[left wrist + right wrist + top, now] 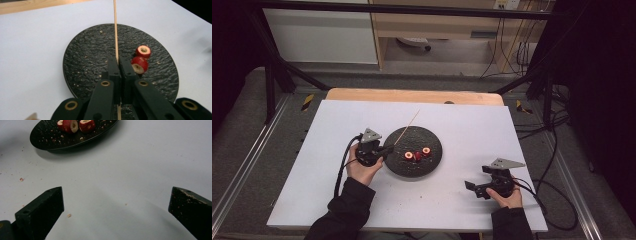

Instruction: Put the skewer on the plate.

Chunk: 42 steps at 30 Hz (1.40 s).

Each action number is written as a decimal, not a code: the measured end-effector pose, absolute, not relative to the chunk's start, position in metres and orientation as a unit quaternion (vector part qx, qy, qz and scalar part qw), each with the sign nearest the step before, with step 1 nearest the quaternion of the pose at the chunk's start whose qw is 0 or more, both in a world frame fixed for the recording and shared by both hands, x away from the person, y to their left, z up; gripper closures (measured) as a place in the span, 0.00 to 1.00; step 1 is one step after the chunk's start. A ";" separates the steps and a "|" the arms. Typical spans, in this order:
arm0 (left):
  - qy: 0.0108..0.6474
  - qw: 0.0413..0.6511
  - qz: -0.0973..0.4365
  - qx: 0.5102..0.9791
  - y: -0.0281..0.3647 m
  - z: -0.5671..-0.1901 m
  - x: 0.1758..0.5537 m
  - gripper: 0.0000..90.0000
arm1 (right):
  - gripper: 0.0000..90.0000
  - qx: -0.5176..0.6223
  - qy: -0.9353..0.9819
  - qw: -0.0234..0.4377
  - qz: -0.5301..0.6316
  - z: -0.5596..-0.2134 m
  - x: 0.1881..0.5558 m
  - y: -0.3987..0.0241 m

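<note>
Thin bamboo skewer, pale wood: clamped between the closed jaws of the left gripper. In the left gripper view it runs straight up the centre of the frame, from the jaw tips past the far rim of the plate. In the high view the same stick slants toward upper right from the left gripper, just left of centre.

Red cored fruit pieces, round, pale flesh with a hole through the middle: two visible in the left gripper view, right of centre, one just beside the right jaw tip, the other a little beyond it, touching or nearly so. The high view suggests three in a row; count not certain.

Round black textured plate: carries the fruit and scattered crumbs; sits mid-frame on the white table sheet.

Right gripper: lower right of the high view, well apart from the plate, jaws wide apart and empty; the plate lies at upper left of its own view.

Risks, judged:
- The skewer's point faces away from the fruit, so it needs re-aiming; swinging it could sweep the pieces about.
- Unbraced fruit may roll or skid when pushed on.
- A long, thin stick may twist in the grip or snap.
- An off-centre push could split a piece.
</note>
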State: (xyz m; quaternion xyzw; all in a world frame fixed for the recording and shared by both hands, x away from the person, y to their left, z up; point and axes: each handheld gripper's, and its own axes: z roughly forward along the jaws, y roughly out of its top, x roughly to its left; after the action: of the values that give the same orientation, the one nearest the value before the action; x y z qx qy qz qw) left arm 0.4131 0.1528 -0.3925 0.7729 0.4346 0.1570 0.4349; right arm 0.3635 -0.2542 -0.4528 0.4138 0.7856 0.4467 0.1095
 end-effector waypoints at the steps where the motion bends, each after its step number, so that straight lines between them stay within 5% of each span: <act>1: 0.436 0.433 0.157 0.773 0.151 -0.394 0.415 0.98 | 0.02 0.414 0.786 0.110 0.445 -0.453 0.364 -0.254; 32: 0.446 0.350 0.166 0.807 0.123 -0.437 0.429 0.97 | 0.02 0.412 0.789 0.106 0.444 -0.453 0.363 -0.254; 42: 0.428 0.373 0.153 0.809 0.136 -0.425 0.420 0.79 | 0.02 0.412 0.789 0.107 0.444 -0.453 0.363 -0.254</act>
State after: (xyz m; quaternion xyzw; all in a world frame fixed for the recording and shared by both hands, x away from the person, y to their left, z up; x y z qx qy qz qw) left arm 0.4195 0.1356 -0.4252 0.8090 0.4278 0.1531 0.3729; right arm 0.3629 -0.2538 -0.4531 0.4119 0.7886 0.4439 0.1069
